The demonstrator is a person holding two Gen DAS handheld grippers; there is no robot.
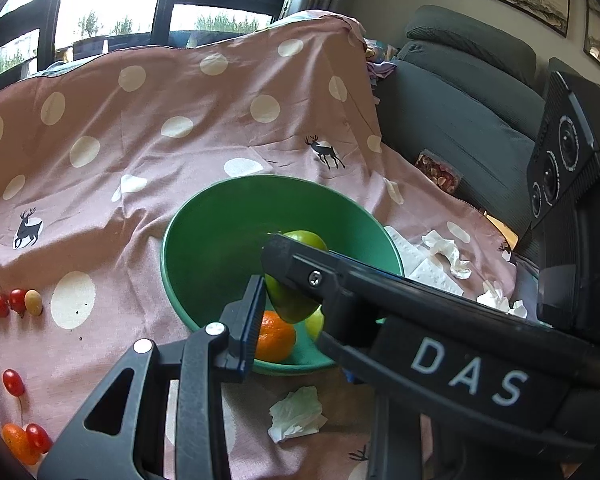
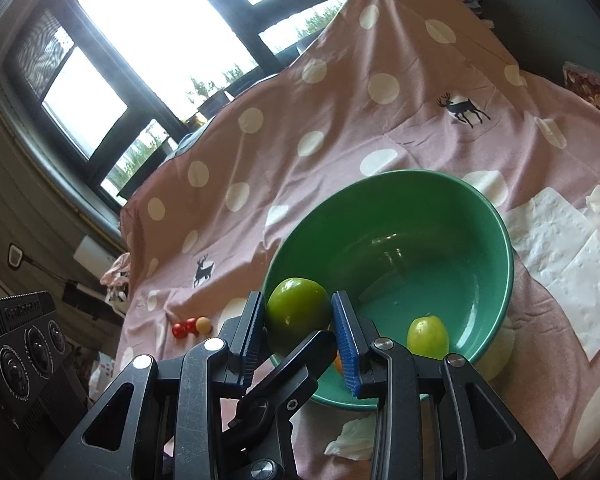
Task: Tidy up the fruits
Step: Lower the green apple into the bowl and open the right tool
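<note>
Apple (image 2: pixel 298 310) sits clamped between the pads of my right gripper (image 2: pixel 300 330), over the near-left rim of the bowl (image 2: pixel 496 216). In the bowl lie a smaller green fruit (image 2: pixel 427 336) and an orange (image 1: pixel 274 336). My left gripper (image 1: pixel 272 280) looks nearly shut, but I cannot tell whether it grips anything. Tomatoes (image 1: pixel 10 302) lie left on the cloth (image 1: pixel 180 92).
</note>
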